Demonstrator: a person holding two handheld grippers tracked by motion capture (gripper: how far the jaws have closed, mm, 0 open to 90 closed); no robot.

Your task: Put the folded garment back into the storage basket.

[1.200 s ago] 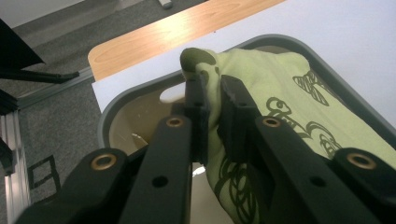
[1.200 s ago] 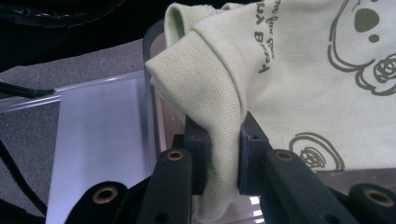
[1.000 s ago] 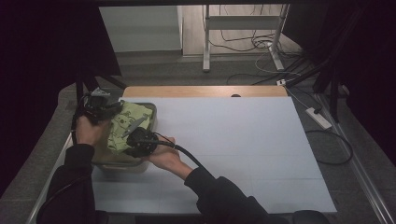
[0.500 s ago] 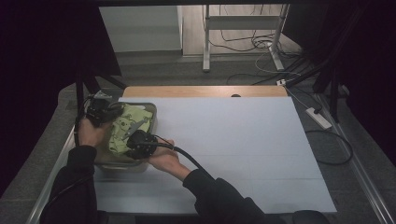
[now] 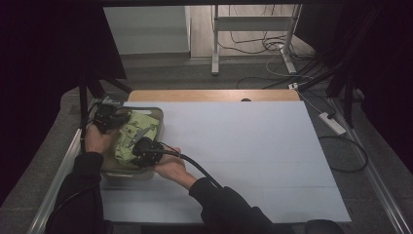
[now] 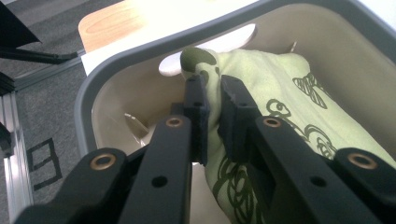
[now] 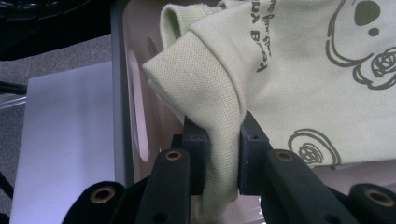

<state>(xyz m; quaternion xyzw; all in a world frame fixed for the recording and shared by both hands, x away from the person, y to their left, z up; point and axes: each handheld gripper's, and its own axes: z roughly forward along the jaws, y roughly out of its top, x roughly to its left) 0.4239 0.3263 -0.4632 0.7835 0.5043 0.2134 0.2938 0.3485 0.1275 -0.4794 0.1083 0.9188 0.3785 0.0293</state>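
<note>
At tub [image 5: 155, 113]: both grippers' fingers unchanged, clamped on green garment [image 5: 132, 139].

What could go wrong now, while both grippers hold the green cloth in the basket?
1. The left gripper pinches just a thin fold of the cloth, so it may slip out when lifted.
2. The right gripper holds a folded edge close to the wall of the basket; the cloth could catch on the rim and drag the basket.
3. Both grips sit at opposite ends; pulling apart may stretch the cloth.
</note>
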